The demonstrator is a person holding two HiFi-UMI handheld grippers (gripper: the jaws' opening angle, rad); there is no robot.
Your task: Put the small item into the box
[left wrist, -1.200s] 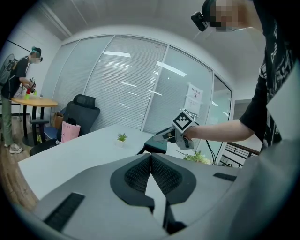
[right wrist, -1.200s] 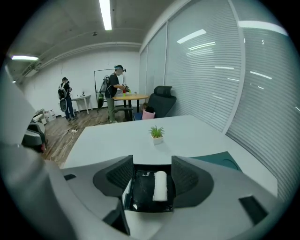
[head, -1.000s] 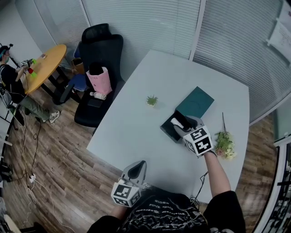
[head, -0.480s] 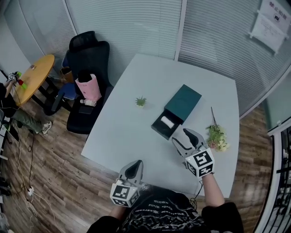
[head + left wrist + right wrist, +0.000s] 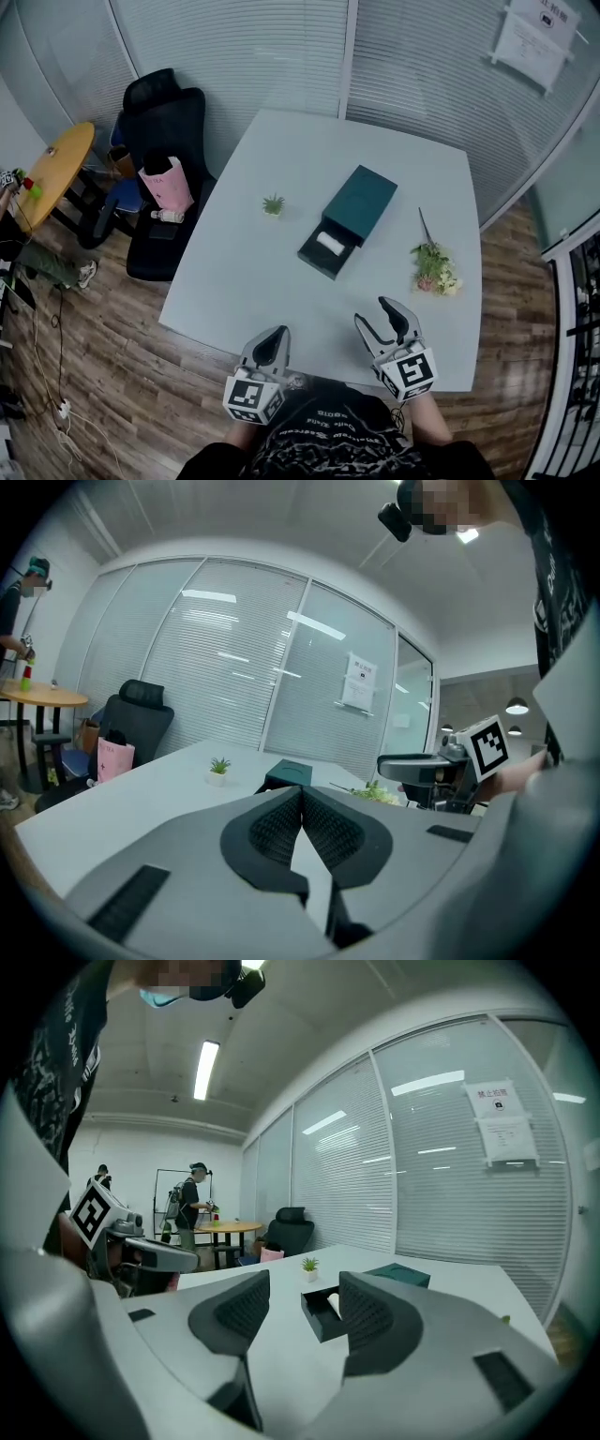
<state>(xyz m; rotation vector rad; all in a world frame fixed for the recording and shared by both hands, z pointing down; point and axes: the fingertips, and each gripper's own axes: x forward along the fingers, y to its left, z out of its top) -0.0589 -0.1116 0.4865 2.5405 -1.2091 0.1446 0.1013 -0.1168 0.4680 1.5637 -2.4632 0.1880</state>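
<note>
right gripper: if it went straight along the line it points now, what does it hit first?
Most likely the open drawer of the dark box, with the small item inside. It sits framed between the right gripper jaws, which are apart, empty and have just been closing slightly. Only bare table lies before it, though depth is unclear.

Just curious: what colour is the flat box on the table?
The flat box is dark teal; clearest in head view.

The table (image 5: 244,272) at frame centre is smooth, matt white; the box (image 5: 361,197) looks matt card; the lower-left floor (image 5: 94,375) shows wood grain.
</note>
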